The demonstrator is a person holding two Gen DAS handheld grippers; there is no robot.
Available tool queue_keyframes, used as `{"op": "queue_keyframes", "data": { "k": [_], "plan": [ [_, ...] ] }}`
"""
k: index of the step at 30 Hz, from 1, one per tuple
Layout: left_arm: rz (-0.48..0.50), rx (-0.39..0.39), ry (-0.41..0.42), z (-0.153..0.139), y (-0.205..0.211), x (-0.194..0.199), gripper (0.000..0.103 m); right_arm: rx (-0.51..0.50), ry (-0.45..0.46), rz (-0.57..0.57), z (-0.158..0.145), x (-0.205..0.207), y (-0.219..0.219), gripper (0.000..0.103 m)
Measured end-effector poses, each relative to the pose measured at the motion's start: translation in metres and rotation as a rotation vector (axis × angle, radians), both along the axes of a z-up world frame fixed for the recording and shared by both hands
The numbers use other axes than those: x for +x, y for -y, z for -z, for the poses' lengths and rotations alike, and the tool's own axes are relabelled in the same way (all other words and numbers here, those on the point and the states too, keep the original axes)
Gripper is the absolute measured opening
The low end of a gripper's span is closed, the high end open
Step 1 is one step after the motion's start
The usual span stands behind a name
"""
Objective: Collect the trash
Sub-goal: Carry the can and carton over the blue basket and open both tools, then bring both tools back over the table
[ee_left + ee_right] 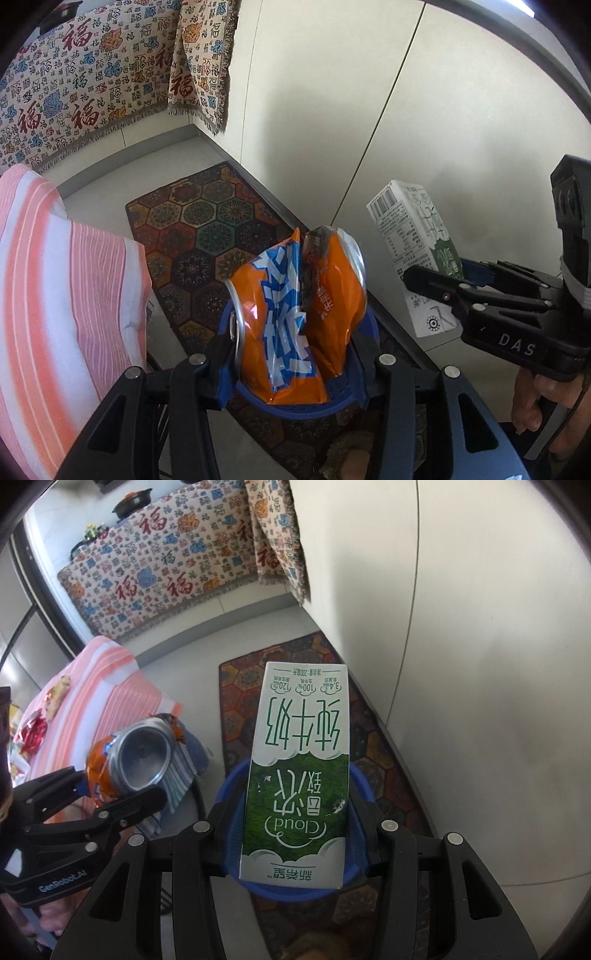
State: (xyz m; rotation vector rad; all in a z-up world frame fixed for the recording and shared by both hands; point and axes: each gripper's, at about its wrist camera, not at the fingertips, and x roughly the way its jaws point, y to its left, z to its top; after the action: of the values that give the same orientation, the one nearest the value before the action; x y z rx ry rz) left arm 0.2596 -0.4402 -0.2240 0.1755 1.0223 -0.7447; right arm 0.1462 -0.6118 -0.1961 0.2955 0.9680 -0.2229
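Now, step: can (295, 314) and carton (299, 775) are carried over the bin (236, 779).
Left gripper (295, 354): clamped on can.
Right gripper (295, 830): clamped on carton (inverted).
Next: release is called for, likely once centred above bin.

Right tool (295, 830) grips milk carton (301, 771) above blue basket (360, 775).

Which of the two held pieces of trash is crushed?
The orange aluminium can, in the left tool, is dented. The green-and-white milk carton keeps its box shape.

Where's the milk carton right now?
The milk carton is clamped in the right gripper, held over the blue bin on the patterned rug by the wall.
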Motion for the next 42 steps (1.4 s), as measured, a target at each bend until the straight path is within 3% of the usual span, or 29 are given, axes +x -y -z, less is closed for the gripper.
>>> {"op": "queue_keyframes", "data": {
  "k": [9,12,14,16,20,26,31,37,42],
  "plan": [
    [0.015,0.034,-0.024,0.024,0.014,0.002,0.050,0.026,-0.030,0.006,0.014,0.006,0.008,0.049],
    [0.040,0.047,-0.025,0.031,0.019,0.003,0.053,0.032,-0.028,0.009,0.018,0.009,0.009,0.051],
    [0.055,0.063,-0.034,0.037,0.024,0.005,0.057,0.033,-0.027,0.024,0.019,0.011,0.012,0.061],
    [0.054,0.069,-0.030,0.044,0.028,0.009,0.066,0.033,-0.023,0.040,0.019,0.010,0.014,0.062],
    [0.046,0.064,-0.040,0.049,0.030,0.016,0.066,0.014,0.009,0.063,0.011,0.004,0.017,0.062],
    [0.031,0.040,-0.016,0.032,0.019,0.011,0.066,-0.013,0.064,0.077,-0.003,-0.002,0.018,0.065],
    [-0.001,-0.004,0.009,0.001,-0.003,0.000,0.066,-0.060,0.111,0.084,-0.017,-0.004,0.012,0.070],
    [-0.032,-0.031,0.084,-0.039,-0.049,-0.032,0.066,-0.138,0.140,0.038,-0.029,-0.003,-0.018,0.073],
    [-0.099,-0.011,0.120,-0.057,-0.109,-0.053,0.066,-0.198,0.180,-0.055,-0.040,0.000,-0.068,0.078]
  ]
}}
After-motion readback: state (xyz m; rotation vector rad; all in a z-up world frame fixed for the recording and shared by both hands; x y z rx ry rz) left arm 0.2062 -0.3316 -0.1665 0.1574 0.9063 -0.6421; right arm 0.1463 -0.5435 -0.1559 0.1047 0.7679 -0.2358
